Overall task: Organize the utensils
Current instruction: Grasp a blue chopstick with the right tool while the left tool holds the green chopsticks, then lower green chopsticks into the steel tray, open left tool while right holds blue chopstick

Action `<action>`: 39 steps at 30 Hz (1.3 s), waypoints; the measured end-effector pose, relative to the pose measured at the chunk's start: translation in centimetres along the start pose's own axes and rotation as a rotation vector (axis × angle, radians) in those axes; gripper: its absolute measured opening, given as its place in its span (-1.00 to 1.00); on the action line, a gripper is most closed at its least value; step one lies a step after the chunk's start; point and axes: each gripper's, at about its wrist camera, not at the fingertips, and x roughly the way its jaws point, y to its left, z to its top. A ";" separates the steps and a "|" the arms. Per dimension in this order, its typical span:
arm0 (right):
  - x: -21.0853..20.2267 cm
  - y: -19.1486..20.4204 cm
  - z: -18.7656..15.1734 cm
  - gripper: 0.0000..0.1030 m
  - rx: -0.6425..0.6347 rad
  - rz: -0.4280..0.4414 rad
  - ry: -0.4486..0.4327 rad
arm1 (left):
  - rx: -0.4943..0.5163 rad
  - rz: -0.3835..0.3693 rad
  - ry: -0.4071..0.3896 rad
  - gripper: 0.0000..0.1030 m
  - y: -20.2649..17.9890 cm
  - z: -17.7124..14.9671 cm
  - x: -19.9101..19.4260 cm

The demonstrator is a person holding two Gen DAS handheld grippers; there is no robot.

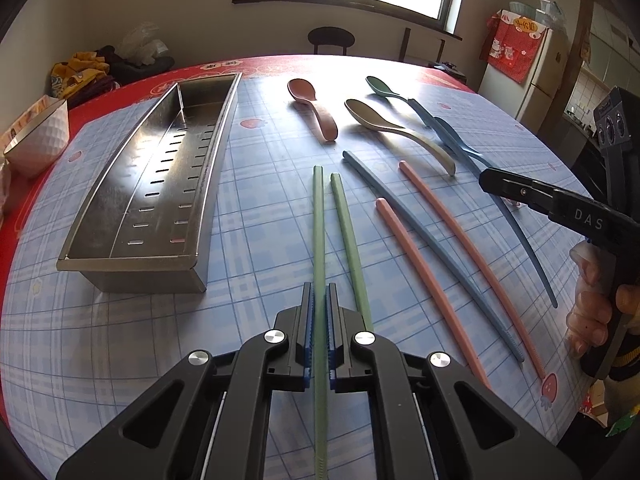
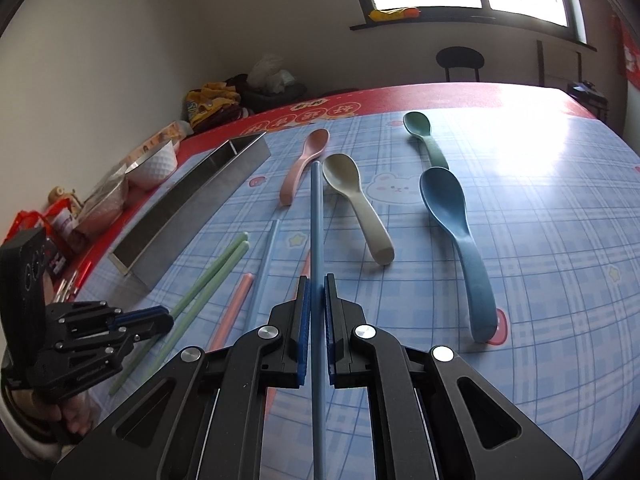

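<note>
My left gripper (image 1: 319, 294) is shut on a green chopstick (image 1: 318, 220) that runs straight ahead between the pads. Its twin, the second green chopstick (image 1: 348, 240), lies just to the right on the checked cloth. My right gripper (image 2: 317, 286) is shut on a blue chopstick (image 2: 316, 216) whose far end points between the pink spoon (image 2: 304, 160) and the beige spoon (image 2: 356, 204). The left wrist view shows that gripper (image 1: 486, 178) at the right, over the blue chopstick (image 1: 532, 256). A long metal tray (image 1: 120, 248) stands to the left with nothing in it.
Another blue chopstick (image 1: 420, 232) and two pink chopsticks (image 1: 472, 248) lie between the grippers. A green spoon (image 2: 424, 136) and a blue spoon (image 2: 456, 232) lie further right. A white bowl (image 2: 154, 164), bags and clutter crowd the table's left edge.
</note>
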 end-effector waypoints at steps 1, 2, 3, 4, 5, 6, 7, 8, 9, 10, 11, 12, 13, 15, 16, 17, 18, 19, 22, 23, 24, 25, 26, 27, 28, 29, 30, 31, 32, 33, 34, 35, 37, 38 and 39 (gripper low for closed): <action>0.0 -0.2 0.0 -0.87 0.011 0.006 -0.002 | -0.016 -0.018 -0.006 -0.89 0.4 0.0 -0.2; -0.1 -0.4 0.0 -0.87 0.020 0.010 -0.005 | -0.028 -0.028 -0.015 -0.89 0.7 0.0 -0.5; -0.1 -0.5 0.0 -0.87 0.027 0.013 -0.008 | -0.035 -0.036 -0.023 -0.89 0.9 0.0 -0.8; -0.1 -0.6 0.0 -0.87 0.031 0.018 -0.008 | -0.043 -0.046 -0.026 -0.89 1.1 0.0 -1.1; -0.2 -0.7 -0.1 -0.87 0.033 0.020 -0.008 | -0.055 -0.060 -0.025 -0.89 1.3 0.1 -1.4; -0.2 -0.7 -0.1 -0.87 0.033 0.023 -0.007 | -0.070 -0.077 -0.029 -0.89 1.6 0.2 -1.9; -0.1 -0.7 -0.1 -0.87 0.033 0.025 -0.005 | -0.084 -0.093 -0.036 -0.89 1.9 0.5 -2.4; -0.1 -0.7 -0.1 -0.87 0.032 0.026 -0.002 | -0.093 -0.100 -0.045 -0.89 2.2 0.9 -3.0; 0.0 -0.8 -0.1 -0.87 0.033 0.029 0.000 | -0.102 -0.100 -0.060 -0.89 2.6 1.4 -3.7; 0.0 -0.8 -0.1 -0.87 0.034 0.033 0.003 | -0.112 -0.099 -0.075 -0.89 3.2 2.1 -4.4; 0.1 -0.8 -0.1 -0.87 0.036 0.036 0.005 | -0.120 -0.093 -0.090 -0.89 3.8 2.9 -5.0; 0.1 -0.9 -0.1 -0.87 0.038 0.037 0.004 | -0.125 -0.079 -0.104 -0.89 4.5 3.9 -5.4; 0.0 -0.9 -0.1 -0.87 0.040 0.039 0.003 | -0.123 -0.059 -0.115 -0.89 5.0 4.9 -5.6; 0.0 -1.1 -0.1 -0.87 0.047 0.039 0.000 | -0.125 -0.024 -0.119 -0.89 6.4 7.1 -5.2; 0.0 -1.1 -0.1 -0.87 0.050 0.038 -0.001 | -0.135 -0.016 -0.108 -0.89 7.1 8.1 -4.6; -0.1 -1.3 -0.1 -0.87 0.052 0.036 -0.002 | -0.147 -0.008 -0.094 -0.89 7.9 9.1 -3.7; -0.1 -1.3 -0.1 -0.87 0.054 0.033 -0.002 | -0.158 -0.006 -0.076 -0.89 8.5 10.1 -2.6; -0.1 -1.4 -0.1 -0.87 0.056 0.029 -0.002 | -0.163 -0.003 -0.053 -0.89 9.1 10.8 -1.5; -0.2 -1.5 -0.2 -0.87 0.060 0.017 -0.003 | -0.179 0.028 0.015 -0.89 10.2 12.5 1.8; -0.2 -1.5 -0.2 -0.87 0.061 0.014 -0.004 | -0.185 0.030 0.038 -0.89 10.5 12.9 2.7; -0.2 -1.5 -0.2 -0.87 0.062 0.010 -0.004 | -0.190 0.031 0.063 -0.89 10.6 13.1 3.6; -0.1 -1.5 -0.2 -0.87 0.063 0.008 -0.003 | -0.198 0.030 0.087 -0.89 10.8 13.1 4.4; -0.1 -1.5 -0.2 -0.87 0.064 0.005 -0.002 | -0.204 0.027 0.104 -0.89 11.0 13.2 5.0; -0.1 -1.5 -0.2 -0.87 0.064 0.003 0.000 | -0.205 0.023 0.116 -0.89 11.2 13.3 5.5; 0.0 -1.5 -0.1 -0.87 0.063 0.002 0.004 | -0.205 0.022 0.126 -0.89 11.3 13.4 5.9; 0.1 -1.4 -0.1 -0.87 0.062 0.001 0.007 | -0.205 0.023 0.133 -0.89 11.4 13.4 6.1; 0.1 -1.3 -0.1 -0.87 0.060 -0.002 0.011 | -0.205 0.020 0.137 -0.89 11.5 13.5 6.3; 0.2 -1.2 -0.1 -0.87 0.058 -0.004 0.013 | -0.202 0.012 0.142 -0.88 11.5 13.5 6.4; 0.2 -1.2 -0.1 -0.87 0.056 -0.006 0.016 | -0.197 0.011 0.137 -0.87 11.5 13.6 6.3; 0.3 -1.1 -0.1 -0.87 0.056 -0.009 0.016 | -0.185 0.015 0.127 -0.82 11.5 13.6 6.0; 0.3 -1.1 -0.1 -0.87 0.057 -0.011 0.017 | -0.173 0.023 0.112 -0.73 11.4 13.6 5.6; 0.3 -1.1 -0.1 -0.87 0.058 -0.012 0.019 | -0.160 0.034 0.089 -0.68 11.3 13.5 5.0; 0.4 -1.1 0.0 -0.87 0.061 -0.017 0.022 | -0.129 0.062 0.035 -0.59 10.8 13.2 3.4; 0.5 -1.1 0.0 -0.87 0.064 -0.020 0.026 | -0.111 0.081 0.002 -0.58 10.5 12.8 2.5; 0.6 -1.1 0.0 -0.87 0.064 -0.025 0.029 | -0.089 0.098 -0.028 -0.56 10.1 12.4 1.5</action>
